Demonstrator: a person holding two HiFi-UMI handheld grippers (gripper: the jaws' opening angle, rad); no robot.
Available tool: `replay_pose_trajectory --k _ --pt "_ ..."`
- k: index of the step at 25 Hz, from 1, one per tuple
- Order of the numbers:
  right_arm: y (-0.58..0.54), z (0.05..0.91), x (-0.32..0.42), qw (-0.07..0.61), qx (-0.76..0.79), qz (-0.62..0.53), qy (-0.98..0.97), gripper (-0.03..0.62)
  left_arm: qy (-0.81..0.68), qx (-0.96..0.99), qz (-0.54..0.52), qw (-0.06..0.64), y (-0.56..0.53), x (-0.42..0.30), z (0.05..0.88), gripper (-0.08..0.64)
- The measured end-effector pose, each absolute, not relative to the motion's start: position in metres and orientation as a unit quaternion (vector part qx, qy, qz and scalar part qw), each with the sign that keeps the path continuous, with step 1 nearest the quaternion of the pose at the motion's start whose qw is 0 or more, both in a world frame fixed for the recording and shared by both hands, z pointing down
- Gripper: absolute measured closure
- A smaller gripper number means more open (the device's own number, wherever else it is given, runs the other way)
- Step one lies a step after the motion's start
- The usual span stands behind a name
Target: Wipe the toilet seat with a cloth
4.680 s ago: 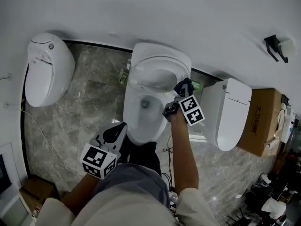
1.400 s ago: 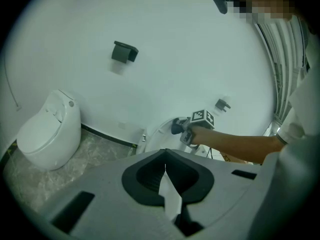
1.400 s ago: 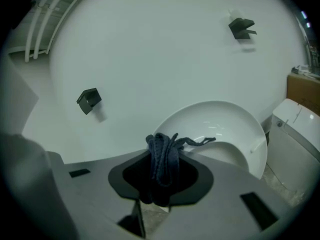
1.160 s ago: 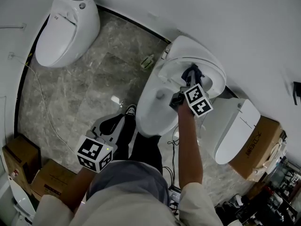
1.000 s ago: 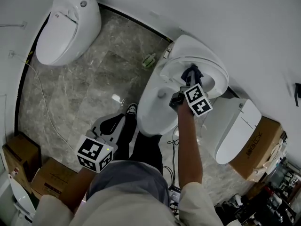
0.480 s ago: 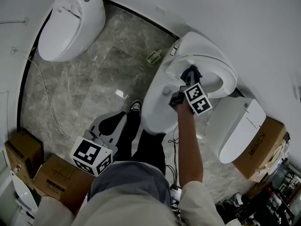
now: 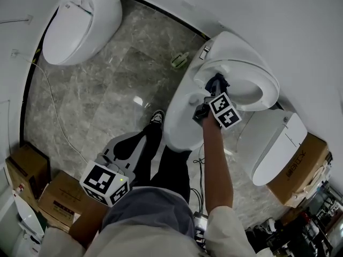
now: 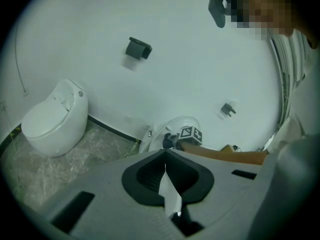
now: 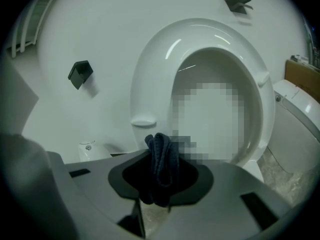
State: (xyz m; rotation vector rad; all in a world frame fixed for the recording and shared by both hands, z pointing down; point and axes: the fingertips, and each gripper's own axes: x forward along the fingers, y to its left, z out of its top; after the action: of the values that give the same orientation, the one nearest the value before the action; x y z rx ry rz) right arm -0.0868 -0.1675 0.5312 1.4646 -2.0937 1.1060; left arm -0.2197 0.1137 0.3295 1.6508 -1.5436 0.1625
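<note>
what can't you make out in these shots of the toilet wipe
- Head view: whether the cloth touches the seat; the right hand-held gripper and the cloth itself cover the contact.
- Right gripper view: the surface inside the seat ring; a mosaic patch lies over it.
- Head view: the print on the cardboard box; too small.

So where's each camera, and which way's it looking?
Head view: on the person's head, looking down at the toilet; arms and legs show.
Left gripper view: on the left hand-held gripper, facing wall and toilet; right forearm shows.
Right gripper view: on the right hand-held gripper, facing the raised seat, cloth clamped; no body.
All share the toilet.
</note>
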Motion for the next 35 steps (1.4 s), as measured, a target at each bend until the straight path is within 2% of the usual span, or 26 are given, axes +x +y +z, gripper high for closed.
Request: replay_pose_trajectory --k 14,35 --pt "-0.149 0.589 -0.093 0.231 0.508 0.368 -0.744 0.506 -0.619 0.644 0.074 0.444 0.126 -0.220 0.356 0.551" --pt "-0.134 0.664 -0.075 0.197 0.549 0.438 -0.684 0.506 -0.597 0.634 0.121 0.476 0.144 -0.203 0.394 0.551"
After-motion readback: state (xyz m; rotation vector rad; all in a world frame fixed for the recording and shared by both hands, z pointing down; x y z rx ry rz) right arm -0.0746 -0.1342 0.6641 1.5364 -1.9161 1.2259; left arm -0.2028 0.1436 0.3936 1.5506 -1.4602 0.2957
